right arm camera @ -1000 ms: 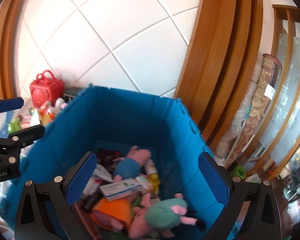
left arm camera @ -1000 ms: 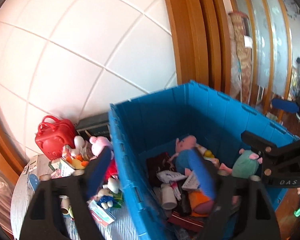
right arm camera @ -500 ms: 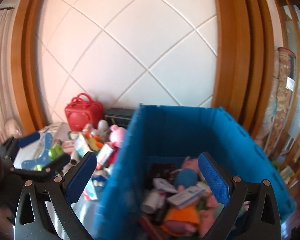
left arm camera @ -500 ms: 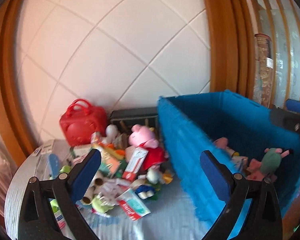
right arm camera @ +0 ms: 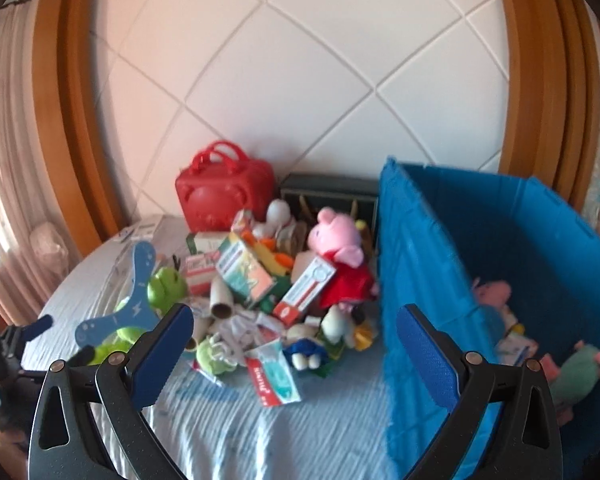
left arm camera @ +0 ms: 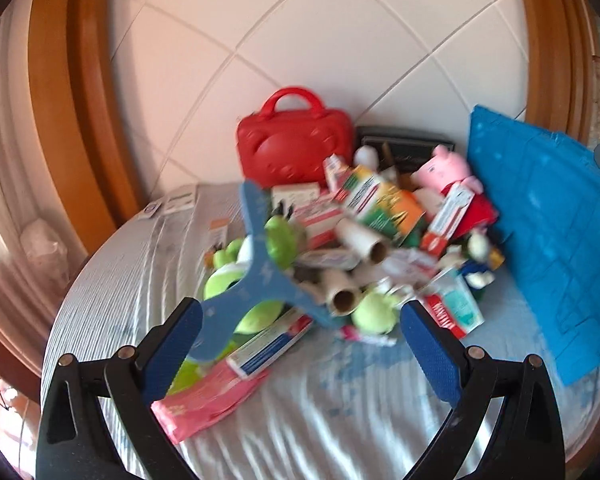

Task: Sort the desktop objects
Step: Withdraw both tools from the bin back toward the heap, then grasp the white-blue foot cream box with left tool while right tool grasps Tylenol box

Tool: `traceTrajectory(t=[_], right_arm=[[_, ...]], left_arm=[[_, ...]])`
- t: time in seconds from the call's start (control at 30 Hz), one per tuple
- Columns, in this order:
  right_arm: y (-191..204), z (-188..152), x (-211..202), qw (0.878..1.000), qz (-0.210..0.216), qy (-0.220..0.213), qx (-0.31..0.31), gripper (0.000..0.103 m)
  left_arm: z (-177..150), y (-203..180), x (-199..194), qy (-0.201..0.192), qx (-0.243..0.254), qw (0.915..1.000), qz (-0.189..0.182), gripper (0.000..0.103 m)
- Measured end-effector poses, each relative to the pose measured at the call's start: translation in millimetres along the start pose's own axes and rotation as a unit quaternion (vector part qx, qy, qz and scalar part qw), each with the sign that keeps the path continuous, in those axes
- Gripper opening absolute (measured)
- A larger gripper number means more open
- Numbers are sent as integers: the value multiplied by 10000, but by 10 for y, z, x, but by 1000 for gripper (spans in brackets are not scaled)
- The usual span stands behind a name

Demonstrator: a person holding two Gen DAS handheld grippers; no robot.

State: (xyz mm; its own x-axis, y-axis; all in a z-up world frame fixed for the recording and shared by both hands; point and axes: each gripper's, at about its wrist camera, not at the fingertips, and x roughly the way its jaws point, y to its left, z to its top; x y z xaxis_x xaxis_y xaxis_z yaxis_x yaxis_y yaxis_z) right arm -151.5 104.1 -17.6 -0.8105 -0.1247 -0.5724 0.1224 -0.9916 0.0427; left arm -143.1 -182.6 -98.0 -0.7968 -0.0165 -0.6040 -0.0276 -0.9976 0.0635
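Both the left gripper (left arm camera: 300,344) and right gripper (right arm camera: 294,346) gaped wide, empty; best bet was grabbing one loose box (left arm camera: 268,346) off the pile's edge.

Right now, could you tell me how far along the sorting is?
Partly done: some plush toys already lie in the blue crate. Nothing is in hand; both the left hand-held gripper and right hand-held gripper are open and empty. A large pile remains on the table.
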Motion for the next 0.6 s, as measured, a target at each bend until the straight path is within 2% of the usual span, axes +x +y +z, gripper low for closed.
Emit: traceTrajectory(t=[0.13, 0.27, 0.43, 0.6], right_arm=[[109, -204, 415, 9987, -123, 483, 131, 103], [133, -497, 816, 9944, -450, 952, 113, 103], [33, -851, 1183, 9860, -604, 1532, 249, 103], [-55, -1068, 1428, 9786, -688, 1915, 315, 103]], left_arm=[[-278, 227, 165, 166, 31, 9998, -61, 101], [-557, 244, 383, 270, 129, 9996, 6, 101], [-830, 154, 927, 748, 358, 9965, 105, 98], [-890, 149, 1425, 1087, 422, 9929, 244, 95]])
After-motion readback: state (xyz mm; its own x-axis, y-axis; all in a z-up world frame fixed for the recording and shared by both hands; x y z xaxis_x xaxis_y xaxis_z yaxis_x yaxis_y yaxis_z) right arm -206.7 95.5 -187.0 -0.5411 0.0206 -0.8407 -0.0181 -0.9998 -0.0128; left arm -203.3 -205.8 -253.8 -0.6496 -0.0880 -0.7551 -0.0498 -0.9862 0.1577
